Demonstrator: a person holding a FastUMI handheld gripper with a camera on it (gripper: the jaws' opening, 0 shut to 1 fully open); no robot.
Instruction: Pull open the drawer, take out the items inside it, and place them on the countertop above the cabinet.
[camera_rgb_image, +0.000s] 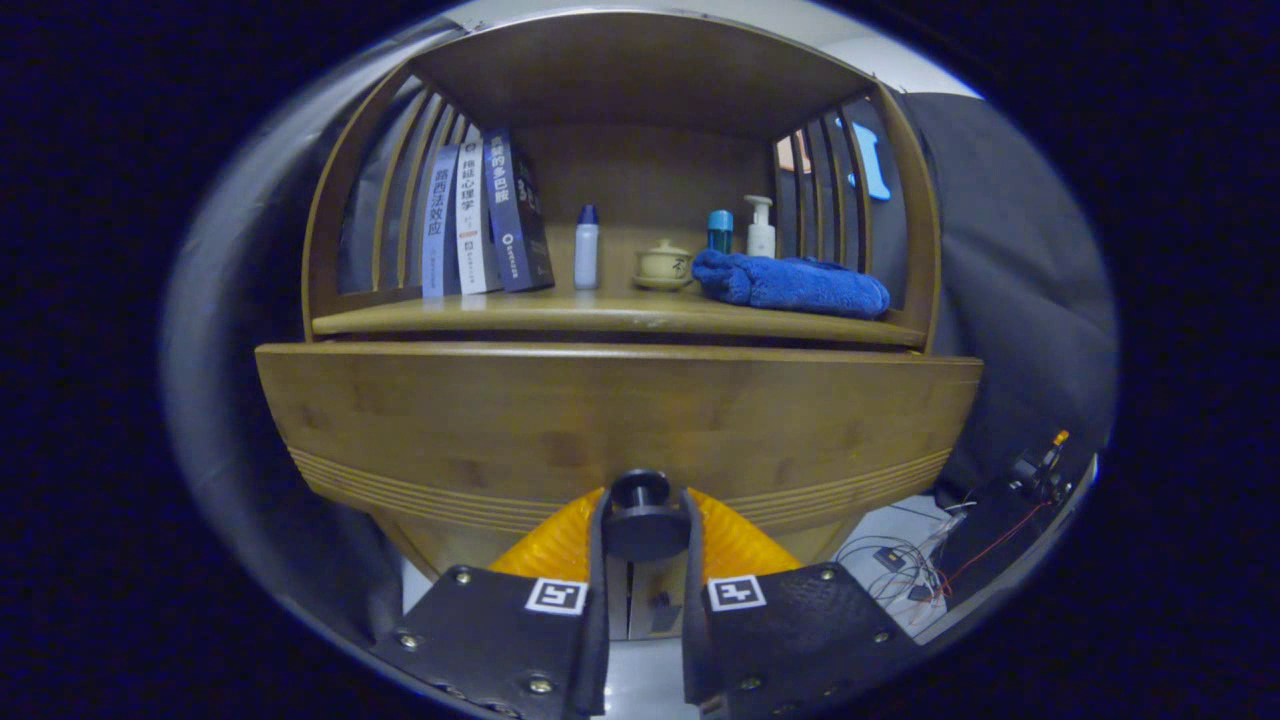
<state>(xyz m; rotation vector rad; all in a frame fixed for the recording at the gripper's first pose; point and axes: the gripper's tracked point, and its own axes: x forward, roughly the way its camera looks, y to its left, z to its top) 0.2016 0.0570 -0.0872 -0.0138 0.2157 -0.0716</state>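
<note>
The fingers (643, 530) are clamped on the round dark drawer knob (643, 520), both pressing its sides. The bamboo drawer front (600, 420) stands out beneath the desk (560, 315), which carries three Chinese-titled books (480, 220), a small bottle (586, 247), a lidded cup (664, 265), a pump bottle (760, 227) and a blue towel (790, 283). Loose wires (900, 570) lie on the floor.

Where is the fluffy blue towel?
In the gripper view, the blue towel lies on the countertop above the drawer, beside the small lidded cup, beyond the gripper.
</note>
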